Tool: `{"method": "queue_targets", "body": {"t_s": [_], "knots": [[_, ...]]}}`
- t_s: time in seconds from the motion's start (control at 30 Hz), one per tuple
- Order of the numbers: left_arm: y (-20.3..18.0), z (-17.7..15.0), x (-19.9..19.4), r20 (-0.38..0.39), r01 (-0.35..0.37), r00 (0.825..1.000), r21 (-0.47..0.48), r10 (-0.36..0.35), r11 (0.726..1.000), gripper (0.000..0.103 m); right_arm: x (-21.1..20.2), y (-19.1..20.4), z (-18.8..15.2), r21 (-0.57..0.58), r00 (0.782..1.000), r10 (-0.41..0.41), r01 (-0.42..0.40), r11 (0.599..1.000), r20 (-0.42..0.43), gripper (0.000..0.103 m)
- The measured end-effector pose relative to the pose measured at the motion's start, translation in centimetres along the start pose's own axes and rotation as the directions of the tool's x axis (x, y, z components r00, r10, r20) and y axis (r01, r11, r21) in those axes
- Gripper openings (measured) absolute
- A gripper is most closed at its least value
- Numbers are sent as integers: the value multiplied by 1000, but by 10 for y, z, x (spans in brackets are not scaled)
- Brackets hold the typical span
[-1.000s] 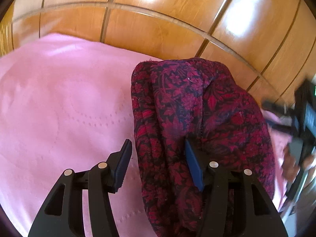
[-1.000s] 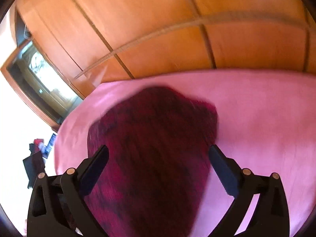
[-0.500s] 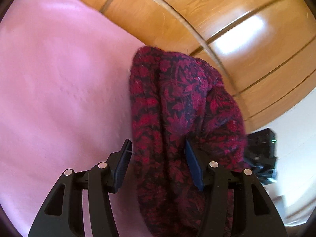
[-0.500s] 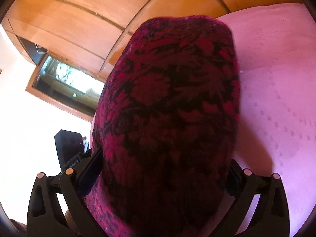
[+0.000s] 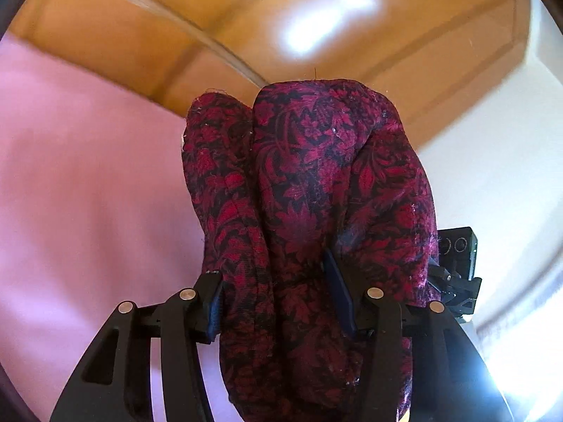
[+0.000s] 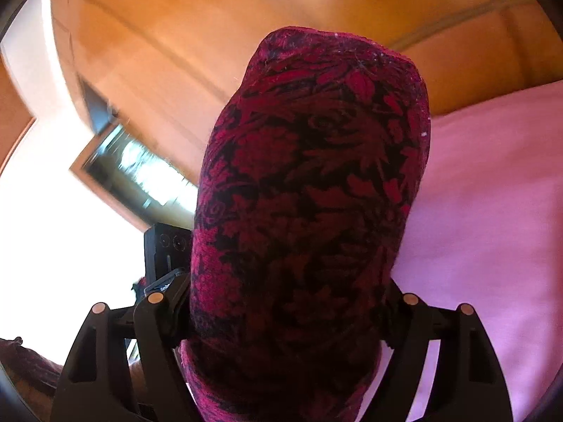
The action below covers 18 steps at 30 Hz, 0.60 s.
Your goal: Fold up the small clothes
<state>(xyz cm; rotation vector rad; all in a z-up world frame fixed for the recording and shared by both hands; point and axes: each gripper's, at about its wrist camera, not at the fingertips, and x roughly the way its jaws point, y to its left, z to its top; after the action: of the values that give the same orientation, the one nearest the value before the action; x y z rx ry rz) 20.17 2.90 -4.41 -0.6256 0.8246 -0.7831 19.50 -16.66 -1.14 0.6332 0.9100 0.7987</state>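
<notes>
Both my left gripper [image 5: 271,302] and right gripper [image 6: 285,302] are clamped on the bunched red garment [image 5: 309,190], lifted off the pink bed [image 5: 88,193]; probably mid-fold, laying flat remains.

Garment [image 5: 309,190] — now clamped, lifted.

A home bedroom: pink bedsheet [image 5: 88,193], wooden wardrobe panels [image 6: 246,17]

The bunched red floral garment [image 5: 309,211] fills the space ahead of both sets of jaws, blocking forward passage. Bare pink bed [image 5: 88,193] lies open beside it. The wooden wall [image 6: 246,17] closes off the far side.
</notes>
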Motion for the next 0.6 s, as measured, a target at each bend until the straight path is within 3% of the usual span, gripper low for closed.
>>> {"method": "queue_targets", "body": {"t_s": [0.17,0.23,0.3,0.33,0.4,0.5,0.53,0.6], "knots": [[-53,17,110,-160,-9,987,118,28,993,49,-85,-70,-10,146,981,-130,108,983,144,78],[-65,13,148,-234,-38,969,154,74,987,48,-105,-106,-23,231,974,-161,121,965,161,78],[-70,0,192,-307,-145,927,243,218,959,46,-115,-142,-38,318,965,-220,165,933,145,79],[-70,-4,202,-320,-160,916,259,240,953,48,-116,-163,-50,371,959,-257,197,907,118,82],[-74,-12,211,-295,-174,917,308,268,935,58,-120,-182,-70,416,954,-274,203,887,121,89],[-75,-7,207,-283,-191,919,286,273,939,59,-134,-174,-82,413,940,-312,231,881,140,91],[-77,-7,205,-267,-203,921,296,285,933,59,-144,-169,-81,391,925,-356,280,877,135,92],[-92,-11,198,-210,-242,921,350,328,905,59,-153,-138,-74,300,863,-485,429,852,143,91]]}}
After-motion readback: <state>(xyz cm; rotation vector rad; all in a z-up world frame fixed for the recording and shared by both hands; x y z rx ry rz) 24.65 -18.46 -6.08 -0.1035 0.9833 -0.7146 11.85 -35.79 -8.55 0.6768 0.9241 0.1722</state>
